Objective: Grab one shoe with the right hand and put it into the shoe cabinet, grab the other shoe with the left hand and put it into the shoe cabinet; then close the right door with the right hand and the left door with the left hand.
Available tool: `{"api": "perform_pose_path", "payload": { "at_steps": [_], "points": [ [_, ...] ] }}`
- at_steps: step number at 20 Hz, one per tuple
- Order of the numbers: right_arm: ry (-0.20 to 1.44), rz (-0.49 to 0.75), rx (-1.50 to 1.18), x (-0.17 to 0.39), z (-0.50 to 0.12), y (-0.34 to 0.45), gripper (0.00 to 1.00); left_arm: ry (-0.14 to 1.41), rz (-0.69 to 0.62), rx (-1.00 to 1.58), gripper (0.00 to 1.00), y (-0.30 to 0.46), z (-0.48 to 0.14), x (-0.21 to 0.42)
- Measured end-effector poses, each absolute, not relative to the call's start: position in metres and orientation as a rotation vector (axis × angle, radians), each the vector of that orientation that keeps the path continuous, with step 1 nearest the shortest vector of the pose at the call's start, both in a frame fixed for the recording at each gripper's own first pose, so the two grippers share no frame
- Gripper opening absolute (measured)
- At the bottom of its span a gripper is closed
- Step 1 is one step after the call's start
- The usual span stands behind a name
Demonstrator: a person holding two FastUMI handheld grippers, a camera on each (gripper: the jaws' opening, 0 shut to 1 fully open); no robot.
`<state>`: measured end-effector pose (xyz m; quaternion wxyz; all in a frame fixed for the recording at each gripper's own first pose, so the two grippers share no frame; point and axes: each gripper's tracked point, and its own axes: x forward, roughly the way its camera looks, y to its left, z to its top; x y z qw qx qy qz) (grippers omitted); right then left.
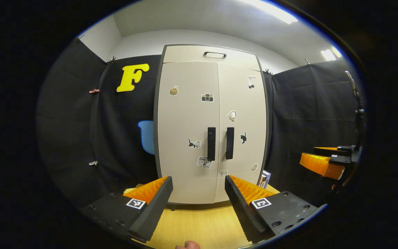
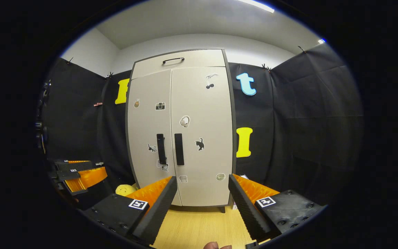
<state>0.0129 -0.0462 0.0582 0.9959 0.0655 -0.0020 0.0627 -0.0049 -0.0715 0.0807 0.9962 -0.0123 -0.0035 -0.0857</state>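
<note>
Floor (image 1: 199, 224) lies bare between both grippers and the cabinet (image 1: 211, 124), whose two doors sit flush, handles side by side. The left gripper (image 1: 199, 204) and right gripper (image 2: 202, 204) are spread, holding nothing. The left gripper view catches a box (image 1: 264, 178) at the cabinet's right foot; the right gripper view, something yellow (image 2: 125, 190) at its left, possibly a toy. Shoes, if inside, are hidden.
</note>
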Motion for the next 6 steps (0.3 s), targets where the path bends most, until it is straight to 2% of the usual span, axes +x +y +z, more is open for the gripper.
{"api": "perform_pose_path", "payload": {
  "at_steps": [6],
  "points": [
    [-0.003,0.124,0.133,0.0131,0.0582,-0.0481,0.98,-0.006,-0.175,-0.022,0.95,-0.0742,0.0788,-0.0045]
  ]
}}
